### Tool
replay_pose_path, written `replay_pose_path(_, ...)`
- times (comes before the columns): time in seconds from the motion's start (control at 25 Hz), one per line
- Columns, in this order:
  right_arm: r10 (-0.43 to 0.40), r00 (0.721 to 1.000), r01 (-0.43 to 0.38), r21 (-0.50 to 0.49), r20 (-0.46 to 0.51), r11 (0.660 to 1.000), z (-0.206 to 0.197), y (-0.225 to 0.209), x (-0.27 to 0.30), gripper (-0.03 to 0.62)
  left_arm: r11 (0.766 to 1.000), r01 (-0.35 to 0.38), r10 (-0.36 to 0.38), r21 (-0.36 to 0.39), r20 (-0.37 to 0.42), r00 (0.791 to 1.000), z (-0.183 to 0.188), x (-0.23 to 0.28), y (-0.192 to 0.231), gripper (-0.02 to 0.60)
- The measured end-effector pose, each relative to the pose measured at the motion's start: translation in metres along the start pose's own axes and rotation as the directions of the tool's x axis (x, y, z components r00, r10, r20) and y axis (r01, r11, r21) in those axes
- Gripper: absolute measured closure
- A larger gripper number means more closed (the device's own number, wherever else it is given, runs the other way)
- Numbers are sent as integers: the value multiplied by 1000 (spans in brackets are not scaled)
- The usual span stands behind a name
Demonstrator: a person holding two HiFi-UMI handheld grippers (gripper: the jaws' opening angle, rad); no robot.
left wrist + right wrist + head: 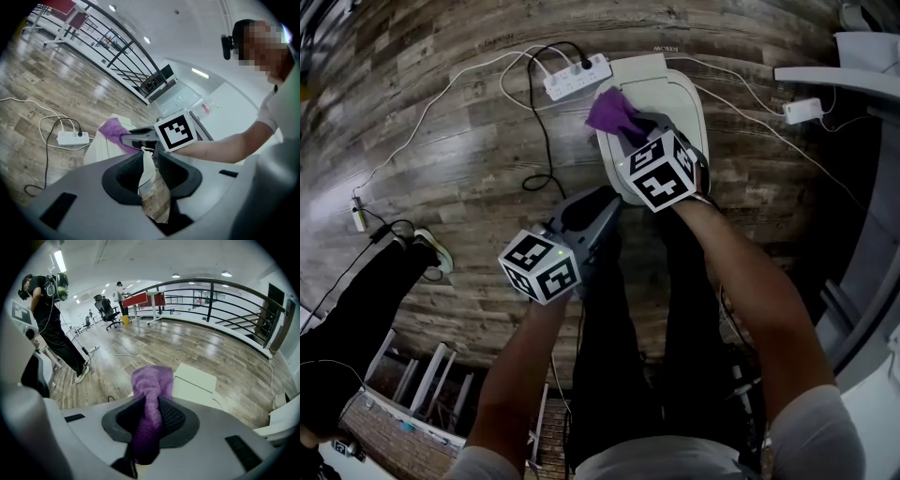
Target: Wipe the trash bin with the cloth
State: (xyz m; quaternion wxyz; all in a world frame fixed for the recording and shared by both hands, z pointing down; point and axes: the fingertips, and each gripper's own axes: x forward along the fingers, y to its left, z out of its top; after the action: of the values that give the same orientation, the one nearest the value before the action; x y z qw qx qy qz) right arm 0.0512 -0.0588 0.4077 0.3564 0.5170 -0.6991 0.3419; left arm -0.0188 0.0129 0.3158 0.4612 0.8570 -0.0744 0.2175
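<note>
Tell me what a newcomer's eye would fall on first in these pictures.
The purple cloth stands out first, clamped in the right tool at the lid of the white trash bin, near the top of the head view. Next comes the white power strip with its cables, lying on the wooden floor just left of the bin.
</note>
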Motion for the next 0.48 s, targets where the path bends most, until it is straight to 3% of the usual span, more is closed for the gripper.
replay_pose_path(0.48, -160, 987, 159, 199, -10, 967, -61, -88, -39, 507, 999, 38, -37, 25, -61, 997, -11, 35, -24, 480)
